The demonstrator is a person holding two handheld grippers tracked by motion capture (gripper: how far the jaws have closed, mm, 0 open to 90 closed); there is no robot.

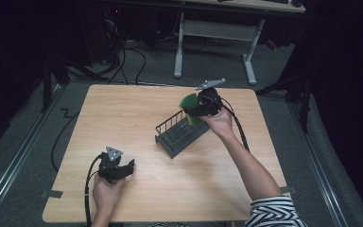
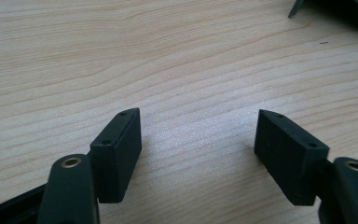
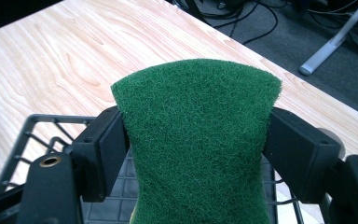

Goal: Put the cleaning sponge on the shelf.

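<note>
1. I see the green sponge (image 3: 198, 144) clamped between the two pads of my right gripper (image 3: 196, 149); the pads press in on its sides, and its scouring face rises up out of them, pinched narrower where they squeeze it.
2. In the high view that right gripper (image 1: 199, 108) holds the sponge (image 1: 189, 105) above the far end of the wire rack (image 1: 182, 135), with the sponge's lower edge down near the rack's rim; I cannot tell whether it touches.
3. Directly beneath the right gripper, the rack (image 3: 37, 135) shows its dark wire rim and gridded floor.
4. My left gripper (image 2: 198, 144) is well apart from the sponge, low over bare counter (image 2: 177, 60), with its pads spread wide and nothing between them.
5. In the high view the left gripper (image 1: 116, 169) sits at the near left of the counter (image 1: 137, 109), with the rack off to its right and farther away.
</note>
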